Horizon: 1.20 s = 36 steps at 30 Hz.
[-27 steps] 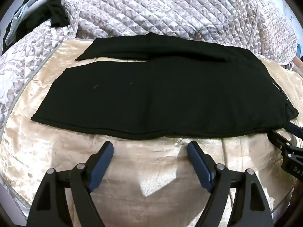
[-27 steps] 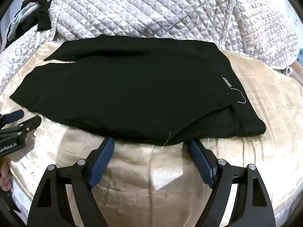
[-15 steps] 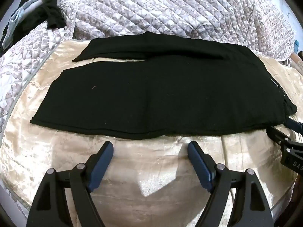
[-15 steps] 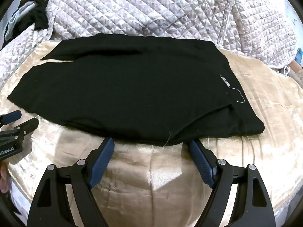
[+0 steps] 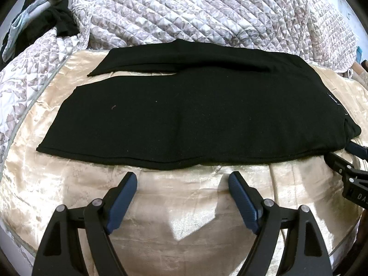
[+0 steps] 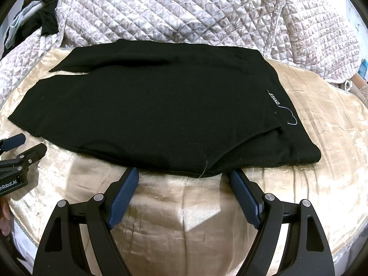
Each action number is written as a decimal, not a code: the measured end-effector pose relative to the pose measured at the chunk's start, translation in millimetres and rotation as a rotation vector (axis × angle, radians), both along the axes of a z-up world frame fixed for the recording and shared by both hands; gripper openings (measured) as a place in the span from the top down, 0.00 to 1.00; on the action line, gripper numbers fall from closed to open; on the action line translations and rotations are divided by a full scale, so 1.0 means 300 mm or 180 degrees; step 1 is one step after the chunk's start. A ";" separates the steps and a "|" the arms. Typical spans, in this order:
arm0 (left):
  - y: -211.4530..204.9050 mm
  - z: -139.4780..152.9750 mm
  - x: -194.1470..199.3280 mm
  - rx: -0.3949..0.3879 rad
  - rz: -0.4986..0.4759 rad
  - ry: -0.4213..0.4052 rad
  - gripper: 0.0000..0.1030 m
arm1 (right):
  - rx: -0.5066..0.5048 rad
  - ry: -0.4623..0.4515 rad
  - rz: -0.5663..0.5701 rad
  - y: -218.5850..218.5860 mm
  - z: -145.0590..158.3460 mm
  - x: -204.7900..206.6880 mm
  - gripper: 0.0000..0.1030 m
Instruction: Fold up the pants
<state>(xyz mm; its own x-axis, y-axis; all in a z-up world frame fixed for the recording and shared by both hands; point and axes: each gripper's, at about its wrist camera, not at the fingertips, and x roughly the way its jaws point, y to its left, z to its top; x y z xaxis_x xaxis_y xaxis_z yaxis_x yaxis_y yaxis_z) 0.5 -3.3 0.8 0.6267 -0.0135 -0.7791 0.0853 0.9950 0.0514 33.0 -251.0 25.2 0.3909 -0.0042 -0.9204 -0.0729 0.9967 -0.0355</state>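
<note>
Beige satin bedspread [image 5: 184, 218], quilted floral coverlet [image 5: 207, 11] behind.

Our left gripper [image 5: 182, 179] held low and level, blue-padded fingers [image 5: 122, 196] spread wide and holding nothing, our right gripper [image 6: 184, 177] beside it, likewise spread wide and holding nothing, both pointing forward

The pants [image 6: 161, 110] carry a small label [image 6: 274, 100] reading roughly "STAND".
</note>
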 end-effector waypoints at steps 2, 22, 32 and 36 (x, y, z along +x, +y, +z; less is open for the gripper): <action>-0.001 0.000 -0.001 0.0001 -0.0001 0.0000 0.18 | -0.0001 0.0004 0.0004 0.001 0.001 0.001 0.22; 0.001 0.002 0.000 0.0007 0.0005 -0.0007 0.15 | 0.0000 -0.0001 -0.0004 0.001 -0.001 0.000 0.22; 0.007 0.006 0.005 0.0014 0.0002 -0.0010 0.14 | 0.0004 0.0000 -0.0002 0.001 -0.001 -0.002 0.22; 0.004 0.004 0.004 0.0016 0.0006 -0.0011 0.14 | 0.0004 -0.0002 -0.0001 0.001 -0.001 -0.002 0.22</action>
<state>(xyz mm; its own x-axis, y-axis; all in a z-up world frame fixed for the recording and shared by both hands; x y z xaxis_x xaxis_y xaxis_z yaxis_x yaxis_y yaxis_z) 1.7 -2.0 1.9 0.6293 -0.0084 -0.7771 0.0832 0.9949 0.0566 32.4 -250.6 24.8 0.3914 -0.0031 -0.9202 -0.0725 0.9968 -0.0342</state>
